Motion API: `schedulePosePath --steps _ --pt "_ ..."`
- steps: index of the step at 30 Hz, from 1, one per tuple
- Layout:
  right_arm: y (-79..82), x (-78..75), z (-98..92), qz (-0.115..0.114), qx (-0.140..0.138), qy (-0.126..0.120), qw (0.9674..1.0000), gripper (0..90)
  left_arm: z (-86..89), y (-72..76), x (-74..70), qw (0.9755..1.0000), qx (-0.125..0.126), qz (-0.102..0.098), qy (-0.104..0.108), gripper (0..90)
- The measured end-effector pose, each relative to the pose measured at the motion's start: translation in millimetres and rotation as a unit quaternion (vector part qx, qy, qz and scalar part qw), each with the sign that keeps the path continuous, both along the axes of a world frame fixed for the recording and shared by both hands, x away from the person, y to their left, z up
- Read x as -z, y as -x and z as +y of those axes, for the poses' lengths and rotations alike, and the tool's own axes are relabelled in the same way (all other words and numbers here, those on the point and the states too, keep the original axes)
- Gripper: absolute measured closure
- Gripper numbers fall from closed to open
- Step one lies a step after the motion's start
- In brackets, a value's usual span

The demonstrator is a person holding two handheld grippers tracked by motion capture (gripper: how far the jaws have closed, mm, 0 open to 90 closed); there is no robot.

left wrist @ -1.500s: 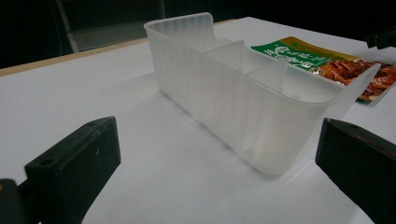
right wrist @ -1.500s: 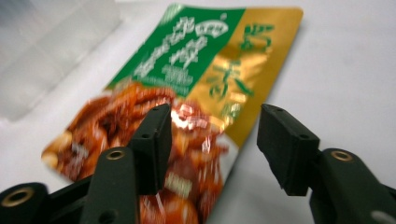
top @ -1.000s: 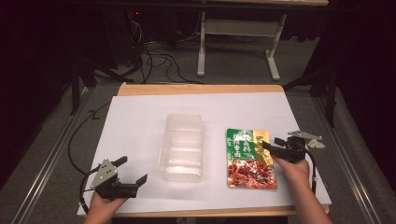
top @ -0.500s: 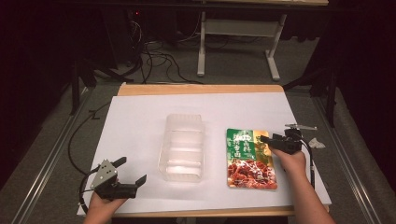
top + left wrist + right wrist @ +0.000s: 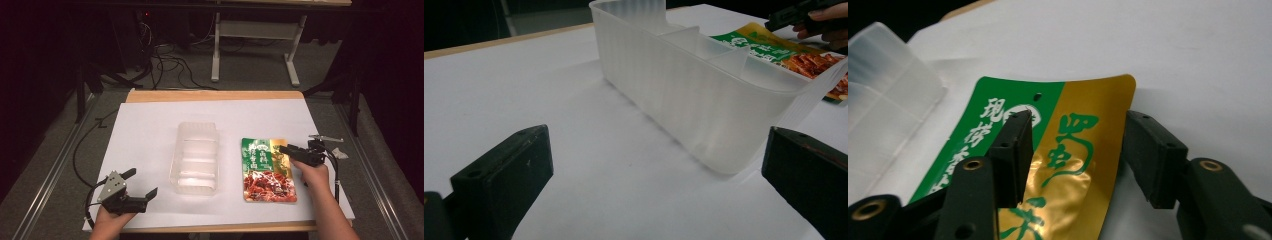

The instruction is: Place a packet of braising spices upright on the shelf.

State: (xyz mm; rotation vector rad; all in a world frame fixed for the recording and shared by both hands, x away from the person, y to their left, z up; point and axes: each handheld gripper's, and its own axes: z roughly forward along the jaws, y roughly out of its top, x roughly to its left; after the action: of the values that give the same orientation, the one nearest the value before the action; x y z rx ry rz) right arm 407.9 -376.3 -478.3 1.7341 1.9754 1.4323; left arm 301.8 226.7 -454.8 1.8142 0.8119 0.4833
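Observation:
A clear plastic divided tray [image 5: 195, 157] lies in the middle of the white table sheet [image 5: 150, 120]; the left gripper view shows it close up [image 5: 704, 95]. To its right lies a flat food pouch [image 5: 267, 170], green and gold on top with a red food picture below. My right gripper [image 5: 284, 149] is open over the pouch's upper right edge; in the right gripper view its jaws straddle the gold part of the pouch [image 5: 1073, 150]. My left gripper [image 5: 145, 184] stands open near the front left of the sheet, with nothing between its jaws, pointing at the tray.
The wooden table edge [image 5: 215, 95] runs along the back. Cables [image 5: 165, 60] and a metal stand leg [image 5: 216, 50] lie on the dark floor beyond. A small white scrap [image 5: 339, 153] lies by the right hand.
My right gripper has moved left along the pouch's upper right edge, and its jaws are now over the gold part. The left gripper has stayed still.

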Motion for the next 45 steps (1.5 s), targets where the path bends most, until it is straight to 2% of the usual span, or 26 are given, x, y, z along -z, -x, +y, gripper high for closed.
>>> schedulePosePath --steps 1,5,7,10,14,16,18,22,24,27,32,34,36,40,41,45 --pt "0.0 0.0 0.0 0.0 0.0 0.0 1.0 48.3 0.0 0.0 0.0 1.0 0.0 0.0 0.0 0.5" --pt "6.8 -8.9 4.2 -0.033 -0.024 -0.002 0.9992 55.0 -0.6 -0.3 0.3 1.0 0.001 0.001 0.0 0.6" --pt "7.3 -9.5 5.1 -0.038 -0.032 -0.006 0.9988 56.6 -1.0 -0.5 0.3 1.0 0.002 0.001 -0.001 0.6" --pt "8.6 -9.6 9.0 -0.037 -0.043 0.004 0.9984 57.8 -1.6 -0.6 0.6 1.0 0.005 0.003 -0.006 0.6" --pt "6.9 -5.0 10.0 -0.027 -0.042 0.011 0.9987 60.0 -2.5 0.0 0.3 1.0 0.005 0.001 -0.004 0.6" --pt "3.6 -1.1 10.9 -0.011 -0.035 0.018 0.9992 59.8 -2.6 -0.2 0.6 1.0 0.006 0.002 -0.005 0.7" --pt "-1.8 3.5 11.9 0.019 -0.029 0.023 0.9991 57.8 -2.9 -0.6 1.1 0.9999 0.007 0.004 -0.008 0.7" --pt "-3.7 3.5 15.9 0.026 -0.042 0.04 0.998 67.0 -3.3 -0.5 1.6 0.9999 0.01 0.004 -0.012 0.7" --pt "-2.3 2.2 15.7 0.026 -0.042 0.046 0.9977 76.8 -2.9 -0.3 1.2 0.9999 0.009 0.003 -0.01 0.7" --pt "0.7 0.0 14.9 0.006 -0.042 0.049 0.9979 90.0 -2.5 -0.1 0.9 0.9999 0.009 0.002 -0.01 0.7" --pt "6.5 -6.7 17.8 -0.015 -0.045 0.054 0.9974 90.0 -2.0 0.0 -0.1 0.9999 0.008 0.0 -0.007 0.8" --pt "13.0 -14.6 20.6 -0.039 -0.047 0.056 0.9966 90.0 -1.8 -0.7 -0.4 1.0 0.006 -0.001 -0.003 0.8" --pt "15.7 -17.8 20.9 -0.045 -0.046 0.054 0.9965 90.0 -1.6 -1.3 -0.5 1.0 0.004 -0.001 0.001 0.8" --pt "30.2 -31.0 22.2 -0.073 -0.042 0.049 0.9952 90.0 -0.3 -1.4 -1.3 1.0 0.004 -0.003 0.004 0.7" --pt "38.0 -37.9 22.7 -0.088 -0.042 0.047 0.9941 90.0 -0.4 -1.5 -1.8 1.0 0.004 -0.004 0.006 0.8" --pt "49.1 -48.3 23.7 -0.105 -0.04 0.044 0.9927 90.0 -0.6 -2.9 -4.7 0.9999 0.006 -0.01 0.009 0.8"
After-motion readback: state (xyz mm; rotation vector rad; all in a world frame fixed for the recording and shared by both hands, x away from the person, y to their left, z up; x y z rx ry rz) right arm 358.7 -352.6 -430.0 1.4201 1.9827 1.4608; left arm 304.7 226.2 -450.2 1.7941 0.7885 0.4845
